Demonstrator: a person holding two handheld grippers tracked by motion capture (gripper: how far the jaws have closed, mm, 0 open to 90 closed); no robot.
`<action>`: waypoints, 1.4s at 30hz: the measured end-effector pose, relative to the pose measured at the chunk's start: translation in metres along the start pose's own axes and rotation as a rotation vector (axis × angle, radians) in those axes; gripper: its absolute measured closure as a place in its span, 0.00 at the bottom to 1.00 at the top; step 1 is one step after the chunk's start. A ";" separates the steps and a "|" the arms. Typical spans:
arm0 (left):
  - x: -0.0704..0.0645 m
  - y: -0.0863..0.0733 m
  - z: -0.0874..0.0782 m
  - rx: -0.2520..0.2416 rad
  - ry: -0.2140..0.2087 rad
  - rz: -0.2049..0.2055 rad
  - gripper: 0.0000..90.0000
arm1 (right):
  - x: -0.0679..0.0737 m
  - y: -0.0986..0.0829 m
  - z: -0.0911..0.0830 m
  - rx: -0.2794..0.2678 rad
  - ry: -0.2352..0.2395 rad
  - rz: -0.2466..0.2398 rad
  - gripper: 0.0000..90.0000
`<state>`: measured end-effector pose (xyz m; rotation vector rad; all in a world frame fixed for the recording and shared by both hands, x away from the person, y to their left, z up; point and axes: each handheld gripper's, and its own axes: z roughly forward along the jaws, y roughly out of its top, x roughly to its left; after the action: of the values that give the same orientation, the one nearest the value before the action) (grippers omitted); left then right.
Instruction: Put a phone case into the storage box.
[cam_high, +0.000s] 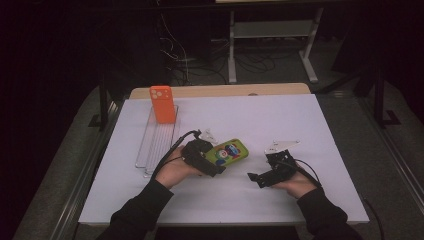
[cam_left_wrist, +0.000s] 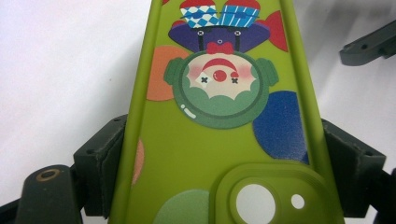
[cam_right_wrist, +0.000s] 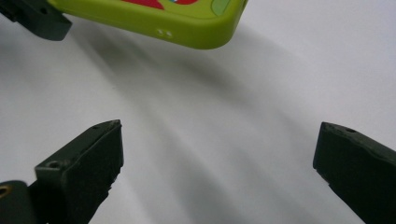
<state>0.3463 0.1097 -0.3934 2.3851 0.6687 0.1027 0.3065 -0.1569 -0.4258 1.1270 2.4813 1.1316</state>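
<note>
You've got the green phone case (cam_high: 228, 152) clamped in your left gripper (cam_left_wrist: 219, 154), the two jaws pressing its long edges near the camera cutout, clown print facing up, and it sits near the middle of the white table (cam_high: 280, 115), seemingly lifted just off the surface judging by the shadow under it in the right gripper view. Your right gripper (cam_right_wrist: 215, 163) hangs wide open and empty at about 4 o'clock from the case, jaws well apart over bare table. Over at 10 o'clock from the case, the clear slotted rack (cam_high: 157, 142) already holds the orange phone case (cam_high: 163, 104), standing upright at its far end; the rest of the slots look free. So I'd call it roughly halfway: one case racked, the green one picked up but not yet carried across and stood in a slot beside the orange one.
</note>
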 end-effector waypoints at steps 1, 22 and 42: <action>0.001 0.000 -0.001 0.000 -0.001 0.000 0.17 | 0.000 0.000 0.000 -0.008 -0.006 0.002 0.01; 0.002 0.000 0.001 0.013 -0.006 0.021 0.17 | 0.030 0.001 0.005 -0.078 -0.279 -0.457 0.01; -0.001 -0.001 0.003 0.006 -0.016 -0.008 0.17 | 0.056 -0.002 0.012 -0.118 -0.582 -0.916 0.02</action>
<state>0.3456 0.1080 -0.3957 2.3863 0.6721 0.0786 0.2723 -0.1115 -0.4284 0.1468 2.0151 0.5478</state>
